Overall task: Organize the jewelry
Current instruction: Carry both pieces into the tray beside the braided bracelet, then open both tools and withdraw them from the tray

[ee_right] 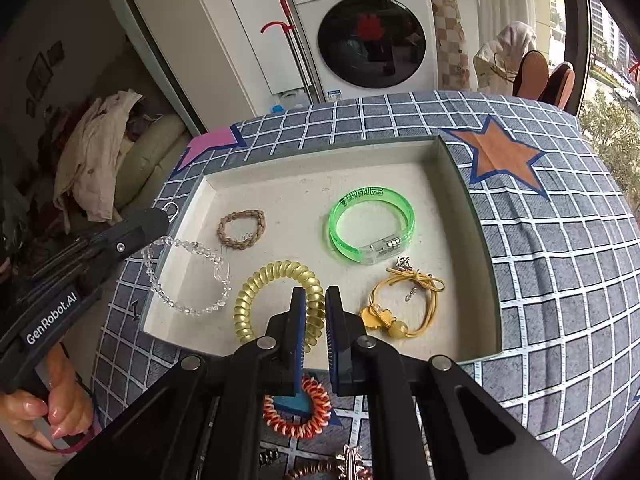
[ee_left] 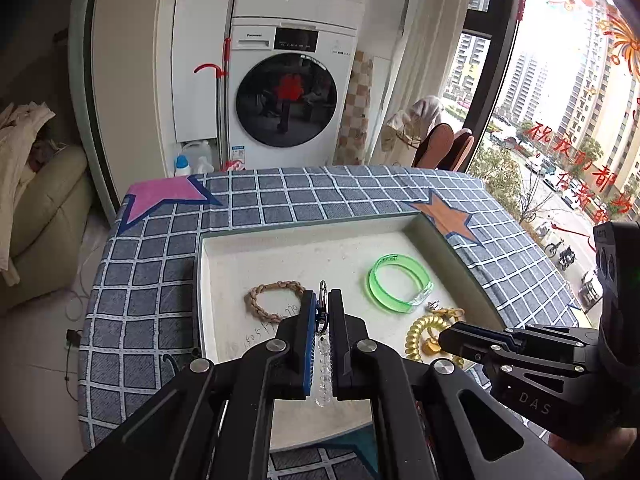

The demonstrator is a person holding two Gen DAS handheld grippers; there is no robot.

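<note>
A shallow white tray (ee_right: pixel 460 168) lies on the checked cloth. In it are a brown braided bracelet (ee_right: pixel 241 229), a green plastic bangle (ee_right: pixel 371 224), a yellow coil band (ee_right: pixel 280 304) and a yellow cord bracelet (ee_right: pixel 404 304). My left gripper (ee_left: pixel 323 312) is shut on a clear bead bracelet (ee_right: pixel 188 276), which hangs over the tray's left edge; the beads also show between its fingers in the left wrist view (ee_left: pixel 324 364). My right gripper (ee_right: pixel 316 312) hovers over the tray's near side, slightly open and empty. A red-and-white coil band (ee_right: pixel 298 412) lies on the cloth below it.
The tray (ee_left: pixel 224 264) sits on a table under a blue checked cloth (ee_right: pixel 560 280) with star patches. A copper-coloured coil piece (ee_right: pixel 320 470) lies at the near edge. A washing machine (ee_left: pixel 288 92) stands behind the table, a window (ee_left: pixel 560 100) to the right.
</note>
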